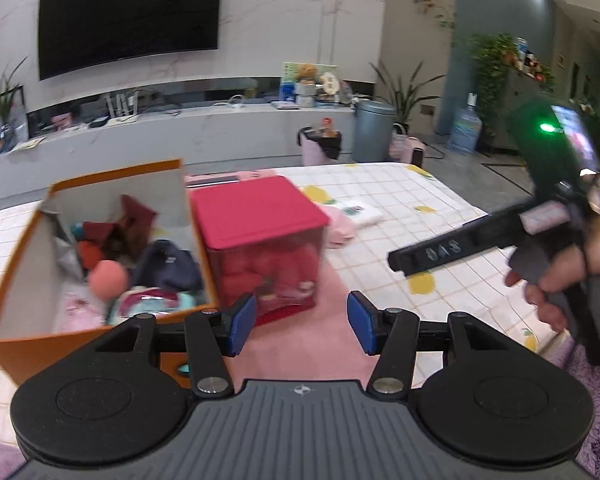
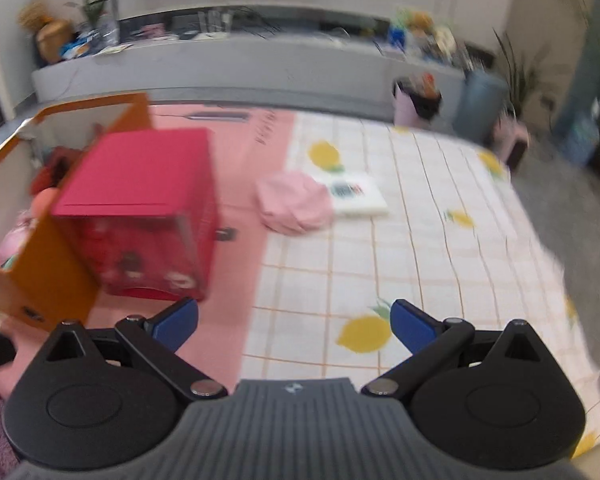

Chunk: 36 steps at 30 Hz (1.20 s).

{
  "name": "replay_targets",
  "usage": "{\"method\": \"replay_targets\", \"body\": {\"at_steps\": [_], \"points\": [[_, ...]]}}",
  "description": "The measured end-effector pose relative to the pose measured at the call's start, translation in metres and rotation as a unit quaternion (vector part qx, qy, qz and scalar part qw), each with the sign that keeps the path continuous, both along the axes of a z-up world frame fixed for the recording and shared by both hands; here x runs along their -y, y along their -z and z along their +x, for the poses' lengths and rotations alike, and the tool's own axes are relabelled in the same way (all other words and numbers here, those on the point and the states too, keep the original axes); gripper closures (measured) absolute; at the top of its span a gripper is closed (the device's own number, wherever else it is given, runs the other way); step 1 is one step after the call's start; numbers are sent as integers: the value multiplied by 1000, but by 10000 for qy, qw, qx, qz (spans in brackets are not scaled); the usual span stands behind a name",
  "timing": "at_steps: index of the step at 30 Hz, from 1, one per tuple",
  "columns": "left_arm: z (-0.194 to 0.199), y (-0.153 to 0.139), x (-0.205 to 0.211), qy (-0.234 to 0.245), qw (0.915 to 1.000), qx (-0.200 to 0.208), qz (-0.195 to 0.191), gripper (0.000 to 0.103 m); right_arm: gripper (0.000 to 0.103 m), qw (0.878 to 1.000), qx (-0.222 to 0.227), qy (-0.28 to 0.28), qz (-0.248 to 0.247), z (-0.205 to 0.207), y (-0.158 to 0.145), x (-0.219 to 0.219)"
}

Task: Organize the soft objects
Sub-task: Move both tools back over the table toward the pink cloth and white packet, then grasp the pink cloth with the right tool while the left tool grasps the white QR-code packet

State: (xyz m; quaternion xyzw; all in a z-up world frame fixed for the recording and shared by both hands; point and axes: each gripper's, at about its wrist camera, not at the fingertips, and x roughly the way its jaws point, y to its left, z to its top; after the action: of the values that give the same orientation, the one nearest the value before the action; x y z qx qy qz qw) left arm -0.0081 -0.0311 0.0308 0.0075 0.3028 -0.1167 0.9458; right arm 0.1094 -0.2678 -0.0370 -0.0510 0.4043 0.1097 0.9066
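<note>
Currently both grippers are hanging empty over the bed [image 2: 420, 208], left gripper [image 1: 302, 322] and right gripper [image 2: 294, 322] with jaws released. The pink soft item [image 2: 294, 204] is lying beside the white packet [image 2: 358, 196], right of the red box [image 2: 140, 208]. Orange box [image 1: 96, 256] is already holding soft things. Likely next: reaching for the pink item.

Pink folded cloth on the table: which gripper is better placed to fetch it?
Probably the right gripper: its open, empty jaws face the pink folded cloth ahead; the left gripper faces the red box.
</note>
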Motion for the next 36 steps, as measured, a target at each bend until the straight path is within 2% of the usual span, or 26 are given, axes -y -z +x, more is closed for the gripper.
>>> {"method": "replay_targets", "body": {"at_steps": [5,11,13,15,19,21,24,26,29,30,31,32,33,36], "points": [[5,21,27,200,9998,91,39,41,3,9978,-168,324,554,32,24,26],[7,46,44,362,9993,50,127,41,3,9973,155,-78,719,70,40,18],[8,54,48,429,9990,14,142,41,3,9964,404,-161,728,80,46,13],[10,61,49,448,9987,-159,171,41,3,9947,595,-261,800,92,50,8],[13,75,43,449,9981,-396,138,41,3,9949,758,-440,504,119,63,-10],[14,78,39,416,9977,-538,62,41,3,9964,736,-269,331,135,72,-16],[14,82,34,415,9968,-685,-66,41,3,9967,527,104,605,161,80,-15],[15,83,31,414,9964,-731,-101,41,3,9973,457,282,503,175,84,-18],[20,83,30,411,9963,-752,-115,41,3,9965,750,193,321,182,87,-24],[21,84,30,414,9962,-764,-116,41,6,9960,842,45,284,181,87,-26],[22,84,30,412,9961,-777,-117,41,20,9956,909,-118,208,179,89,-29],[23,85,30,394,9961,-785,-119,41,27,9954,913,-275,109,178,91,-32],[23,85,30,380,9960,-798,-115,41,39,9961,807,-359,9,180,93,-33],[25,84,33,349,9960,-819,-82,41,59,9969,695,-345,118,176,95,-24]]}}
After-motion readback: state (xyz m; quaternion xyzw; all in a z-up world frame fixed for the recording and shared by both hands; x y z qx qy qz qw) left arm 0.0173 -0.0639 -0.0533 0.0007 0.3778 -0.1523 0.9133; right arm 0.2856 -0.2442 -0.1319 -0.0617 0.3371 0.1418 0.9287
